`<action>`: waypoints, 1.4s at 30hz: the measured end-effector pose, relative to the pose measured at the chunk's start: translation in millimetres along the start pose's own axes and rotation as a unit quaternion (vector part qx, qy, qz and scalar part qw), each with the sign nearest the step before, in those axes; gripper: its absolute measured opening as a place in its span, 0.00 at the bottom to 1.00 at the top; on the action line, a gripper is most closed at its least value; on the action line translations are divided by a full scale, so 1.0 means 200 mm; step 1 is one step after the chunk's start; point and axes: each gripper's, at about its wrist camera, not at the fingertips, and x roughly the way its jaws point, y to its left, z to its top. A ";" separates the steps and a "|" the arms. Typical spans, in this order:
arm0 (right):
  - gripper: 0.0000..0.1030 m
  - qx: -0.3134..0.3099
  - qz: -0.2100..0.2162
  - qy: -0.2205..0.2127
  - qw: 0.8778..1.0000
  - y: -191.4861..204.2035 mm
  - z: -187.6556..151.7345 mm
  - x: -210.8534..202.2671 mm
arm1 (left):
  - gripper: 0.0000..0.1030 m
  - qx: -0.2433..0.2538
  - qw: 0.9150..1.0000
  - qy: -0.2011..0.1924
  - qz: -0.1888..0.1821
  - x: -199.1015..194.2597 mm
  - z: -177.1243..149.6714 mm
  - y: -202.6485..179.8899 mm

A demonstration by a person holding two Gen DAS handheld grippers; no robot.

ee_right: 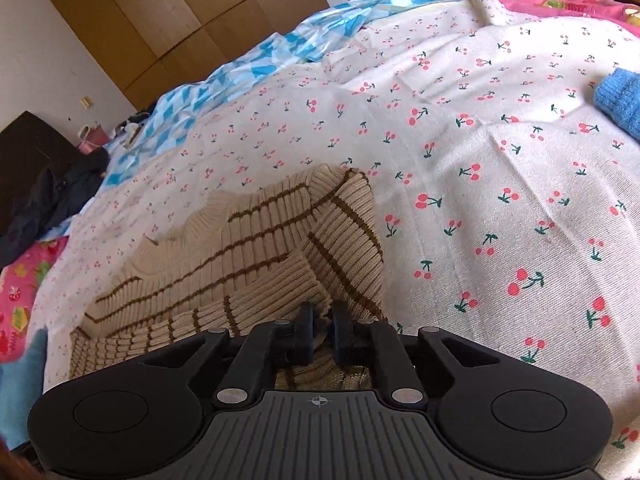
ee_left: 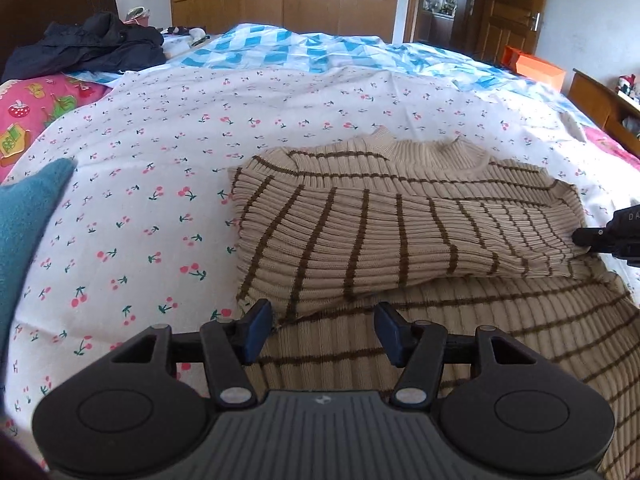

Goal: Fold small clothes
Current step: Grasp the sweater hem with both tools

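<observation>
Sweater point(ee_left: 400, 240), beige with brown stripes, lies on the cherry-print sheet point(ee_left: 160, 160), one sleeve point(ee_left: 420, 236) folded across its chest. The left gripper point(ee_left: 324, 330) hovers over the sweater's near edge, jaws about half open with only knit beneath them, gripping nothing. The right gripper point(ee_right: 322, 334) sits at the sleeve's end, jaws nearly closed, pinching a bit of knit. A blue garment point(ee_left: 28, 216) lies apart on the sheet.
</observation>
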 end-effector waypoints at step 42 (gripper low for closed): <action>0.09 -0.003 0.086 0.245 0.966 -0.13 -0.65 -0.73 | 0.14 -0.085 0.965 0.232 -0.090 -0.52 -0.43 0.17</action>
